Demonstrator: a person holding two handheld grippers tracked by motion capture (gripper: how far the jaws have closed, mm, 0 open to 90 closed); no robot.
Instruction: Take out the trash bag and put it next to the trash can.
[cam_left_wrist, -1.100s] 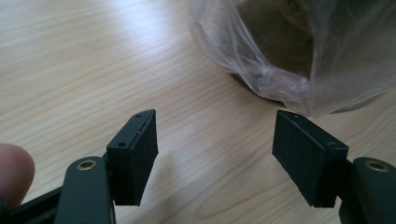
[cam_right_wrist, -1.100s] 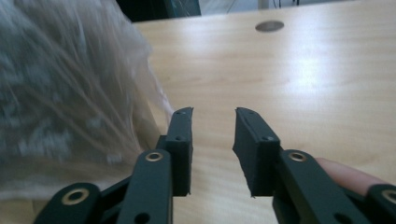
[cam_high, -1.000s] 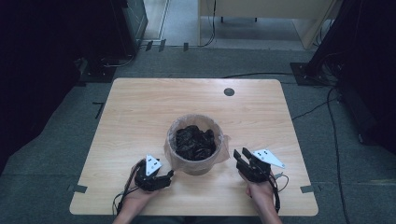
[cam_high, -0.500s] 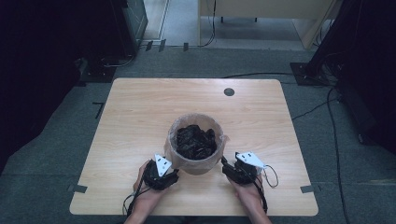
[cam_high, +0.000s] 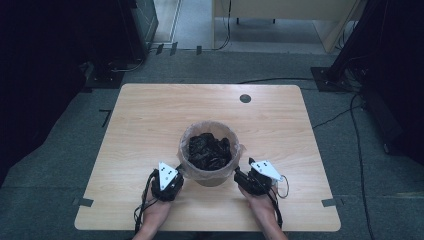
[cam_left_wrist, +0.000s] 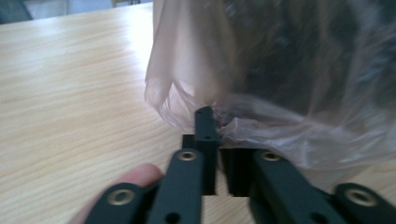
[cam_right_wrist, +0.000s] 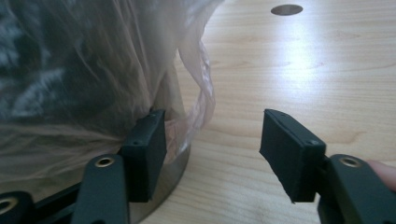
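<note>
A round bin (cam_high: 186, 161) lined with a translucent plastic bag (cam_high: 189, 137) stands at the table's near middle, with dark crumpled stuff (cam_high: 209, 150) inside. My left gripper (cam_high: 178, 173) sits at the bin's left side. Its jaws have just closed, and in the left gripper view the gripper (cam_left_wrist: 212, 127) is shut on a bunched fold of the bag (cam_left_wrist: 280, 130). My right gripper (cam_high: 240, 176) is at the bin's right side. In the right gripper view its jaws (cam_right_wrist: 212, 135) have just been opening and stand apart, one pad against the bag (cam_right_wrist: 93, 70); a hanging fold (cam_right_wrist: 204, 93) lies just beyond them.
The wooden table (cam_high: 150, 115) has a dark round cable hole (cam_high: 245, 98) at its far middle. Grey carpet surrounds it, with cables, dark equipment and a desk beyond the far edge. Both forearms come in from the near edge.
My right gripper has moved left, up to the bin's side. The left gripper has edged closer to the bin and its jaws have closed on the bag's fold.
</note>
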